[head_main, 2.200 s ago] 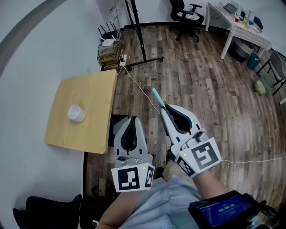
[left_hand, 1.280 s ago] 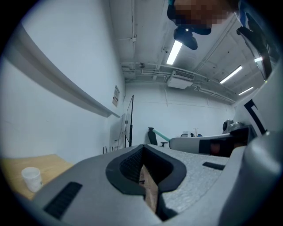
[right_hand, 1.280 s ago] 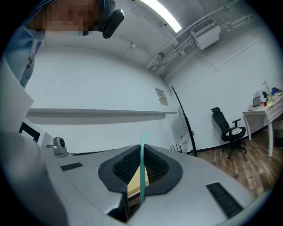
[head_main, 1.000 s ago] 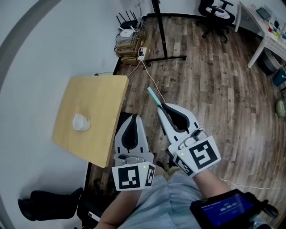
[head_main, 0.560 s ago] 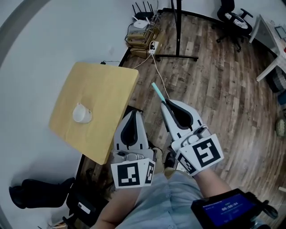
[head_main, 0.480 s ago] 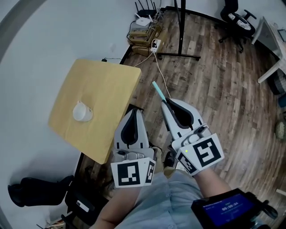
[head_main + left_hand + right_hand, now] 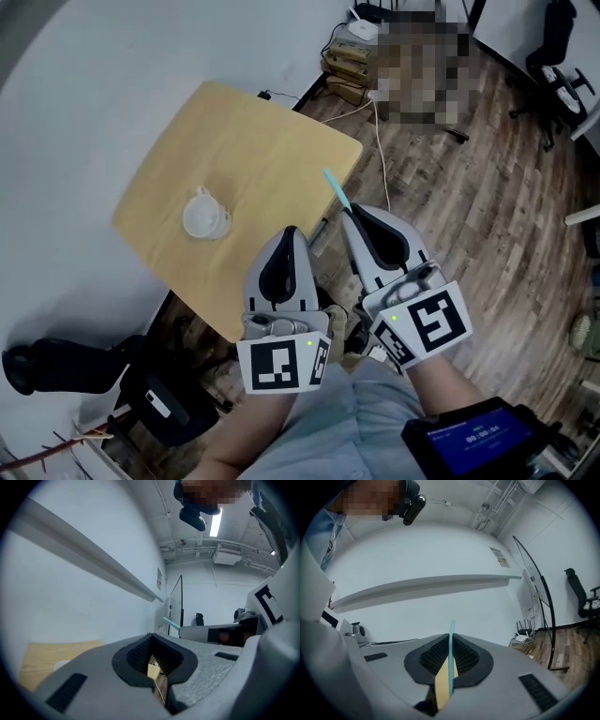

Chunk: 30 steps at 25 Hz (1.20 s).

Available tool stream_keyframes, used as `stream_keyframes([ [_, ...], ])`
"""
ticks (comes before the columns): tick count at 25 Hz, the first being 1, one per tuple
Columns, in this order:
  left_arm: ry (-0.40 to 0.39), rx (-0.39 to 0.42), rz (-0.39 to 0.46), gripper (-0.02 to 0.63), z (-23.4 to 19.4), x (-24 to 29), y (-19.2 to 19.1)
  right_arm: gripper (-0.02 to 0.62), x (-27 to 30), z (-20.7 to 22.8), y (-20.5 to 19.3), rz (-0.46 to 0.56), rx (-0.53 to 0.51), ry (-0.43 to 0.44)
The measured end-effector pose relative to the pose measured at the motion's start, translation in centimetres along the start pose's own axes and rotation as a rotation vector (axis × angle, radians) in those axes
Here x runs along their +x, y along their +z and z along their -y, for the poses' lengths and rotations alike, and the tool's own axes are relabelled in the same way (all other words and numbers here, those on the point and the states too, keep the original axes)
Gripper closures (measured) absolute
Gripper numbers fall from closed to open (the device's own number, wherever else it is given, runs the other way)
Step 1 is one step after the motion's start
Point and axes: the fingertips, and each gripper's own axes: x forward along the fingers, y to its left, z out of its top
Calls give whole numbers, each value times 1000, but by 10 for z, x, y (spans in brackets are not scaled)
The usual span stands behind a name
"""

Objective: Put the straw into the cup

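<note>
Between the jaws of the right tool (image 7: pixel 352 214) sits the straw (image 7: pixel 335 190), a thin teal tube. The jaws are clenched on its lower part. The right gripper view shows the straw (image 7: pixel 451 658) rising past the tip of the right tool (image 7: pixel 450 637), pressed between the two dark pads. In the head view its free end points up and to the left and overlaps the right edge of the bench (image 7: pixel 253 141); its height over the wood cannot be told.

Just beside it, on the left, the left tool (image 7: pixel 289 232) is held roughly parallel. Its jaws are drawn together on nothing; the left gripper view shows the left tool (image 7: pixel 152 637) with the pads meeting at the tip. That same view catches the straw (image 7: pixel 171 623) sticking out of the right tool (image 7: pixel 211 632) off to the right.

Well apart from the straw, toward the middle of the bench, stands the cup (image 7: pixel 204 214). It is white and upright, mouth up, and its inside shows plain white. The straw is outside it, over the opposite side of the bench.

Round the bench lie the wooden floor (image 7: pixel 487 206), a pale cable (image 7: pixel 380 159) running across the boards, and a black bag (image 7: pixel 56 366) at the lower left. A screen (image 7: pixel 469 436) glows blue on the person's right forearm.
</note>
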Motion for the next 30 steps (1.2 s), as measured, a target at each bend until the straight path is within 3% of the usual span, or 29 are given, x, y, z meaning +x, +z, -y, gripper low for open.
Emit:
stream_keyframes([
  [11, 262, -41, 49, 607, -149, 19, 10, 575, 164, -91, -20, -75, -29, 330],
  [16, 365, -46, 66, 607, -200, 11, 22, 575, 206, -126, -18, -92, -44, 428],
  [25, 519, -43, 72, 607, -259, 9, 37, 575, 256, -167, -9, -108, -27, 580],
  [30, 615, -54, 75, 607, -267, -3, 38, 575, 257, -185, -6, -114, -22, 679],
])
